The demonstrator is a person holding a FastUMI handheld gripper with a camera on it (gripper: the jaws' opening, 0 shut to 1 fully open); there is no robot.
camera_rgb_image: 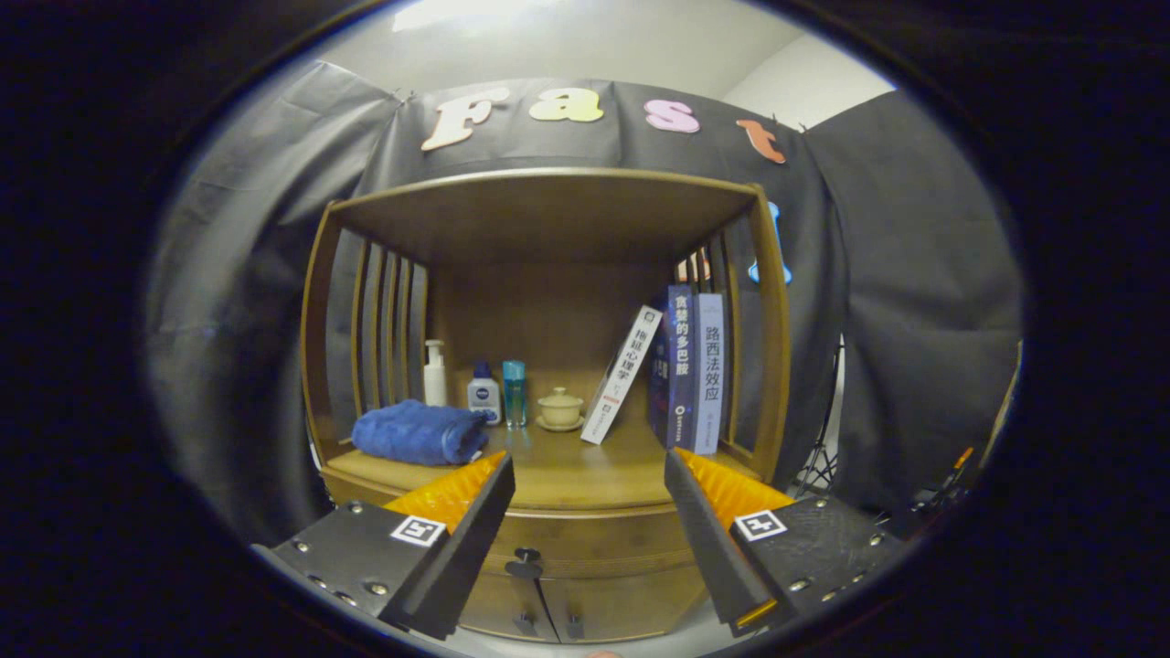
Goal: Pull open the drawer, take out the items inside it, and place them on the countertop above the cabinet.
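Gripper (590, 475) hanging in front of the wooden cabinet (548, 539), fingers spread wide with nothing in them.

Low center of frame, the closed drawer's knob (525, 555) sits between the fingers; beyond, the countertop (567, 480) has a blue towel (419, 433), bottles (483, 391), a lidded cup (559, 408) and books (686, 370).

The tongs (590, 466) stand wide apart, their fingers covering both ends of the closed drawer (585, 539), so its contents stay hidden. The towel (419, 433) partly covers the small bottle (483, 391). The doors (567, 608) below are cut off at the bottom.
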